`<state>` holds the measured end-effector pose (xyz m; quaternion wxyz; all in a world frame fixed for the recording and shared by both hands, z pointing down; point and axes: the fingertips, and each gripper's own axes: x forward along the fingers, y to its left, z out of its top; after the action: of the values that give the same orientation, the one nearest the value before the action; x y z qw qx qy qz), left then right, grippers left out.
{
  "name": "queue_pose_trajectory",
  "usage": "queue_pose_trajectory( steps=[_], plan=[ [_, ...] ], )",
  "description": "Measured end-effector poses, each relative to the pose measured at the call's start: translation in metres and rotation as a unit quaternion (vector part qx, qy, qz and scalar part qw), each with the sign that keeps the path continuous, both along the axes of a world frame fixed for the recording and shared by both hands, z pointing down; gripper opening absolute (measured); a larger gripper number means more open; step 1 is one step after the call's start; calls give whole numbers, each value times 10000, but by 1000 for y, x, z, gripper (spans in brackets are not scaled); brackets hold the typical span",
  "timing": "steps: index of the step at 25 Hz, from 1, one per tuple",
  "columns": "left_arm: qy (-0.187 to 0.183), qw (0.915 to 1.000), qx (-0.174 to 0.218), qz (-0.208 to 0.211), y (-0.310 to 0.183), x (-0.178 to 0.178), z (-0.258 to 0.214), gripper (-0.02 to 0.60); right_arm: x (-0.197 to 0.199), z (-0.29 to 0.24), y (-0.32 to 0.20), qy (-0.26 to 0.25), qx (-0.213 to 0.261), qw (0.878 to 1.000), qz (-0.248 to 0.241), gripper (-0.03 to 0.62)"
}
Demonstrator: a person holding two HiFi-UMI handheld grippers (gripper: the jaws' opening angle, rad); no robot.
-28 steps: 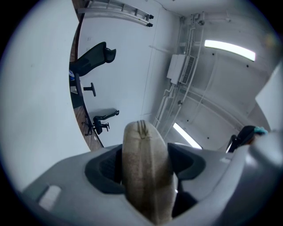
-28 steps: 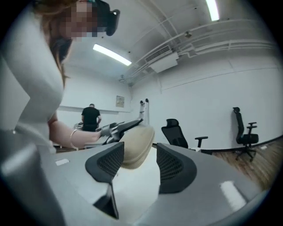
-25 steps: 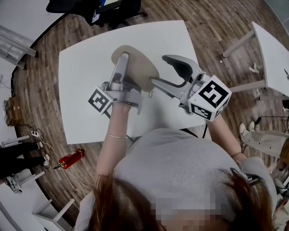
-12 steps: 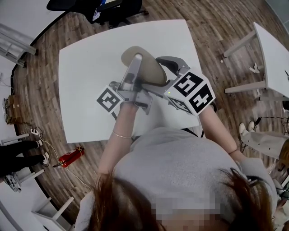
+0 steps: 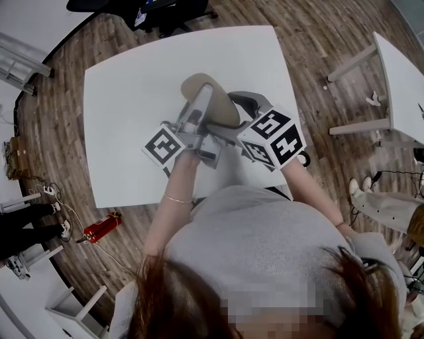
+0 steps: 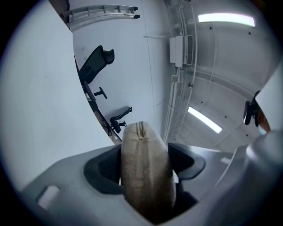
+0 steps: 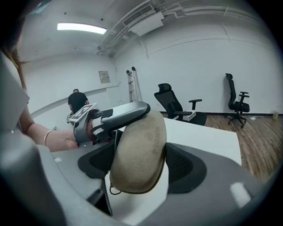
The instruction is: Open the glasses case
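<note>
A tan oval glasses case hangs just above the white table, closed. My left gripper is shut on it, pinching its two flat faces; in the left gripper view the case fills the gap between the pads, seam edge toward the camera. My right gripper comes in from the right. Its jaws have just been closing with the case between them. Each dark pad now lies against one long edge of the case.
A black office chair stands beyond the table's far edge. A second white table is at the right. A red fire extinguisher lies on the wooden floor at the left. A person stands far off.
Both grippers have sunk toward the table. The right gripper, earlier apart at the case's right side, has swung in, and its jaws now bracket the case. The left keeps its hold.
</note>
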<state>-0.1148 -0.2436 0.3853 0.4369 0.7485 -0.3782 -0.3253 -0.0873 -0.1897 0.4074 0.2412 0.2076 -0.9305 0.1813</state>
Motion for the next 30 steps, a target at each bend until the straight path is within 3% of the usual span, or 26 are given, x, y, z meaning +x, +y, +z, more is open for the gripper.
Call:
queue_pose_trajectory(
  steps=[4, 13, 18, 30],
  plan=[
    [-707, 9969, -306, -172, 2, -12, 29, 330, -1, 23, 0, 205, -42, 9998, -10, 365],
    [-1524, 9841, -845, -352, 17, -28, 70, 356, -8, 60, 14, 351, -103, 9991, -219, 359],
    [-1974, 9730, -1053, -566, 20, -44, 92, 341, -4, 91, 18, 724, -284, 9967, -248, 359],
    [-2580, 9605, -957, -421, 25, -34, 97, 330, -10, 115, 27, 1269, -197, 9900, -581, 368]
  ],
)
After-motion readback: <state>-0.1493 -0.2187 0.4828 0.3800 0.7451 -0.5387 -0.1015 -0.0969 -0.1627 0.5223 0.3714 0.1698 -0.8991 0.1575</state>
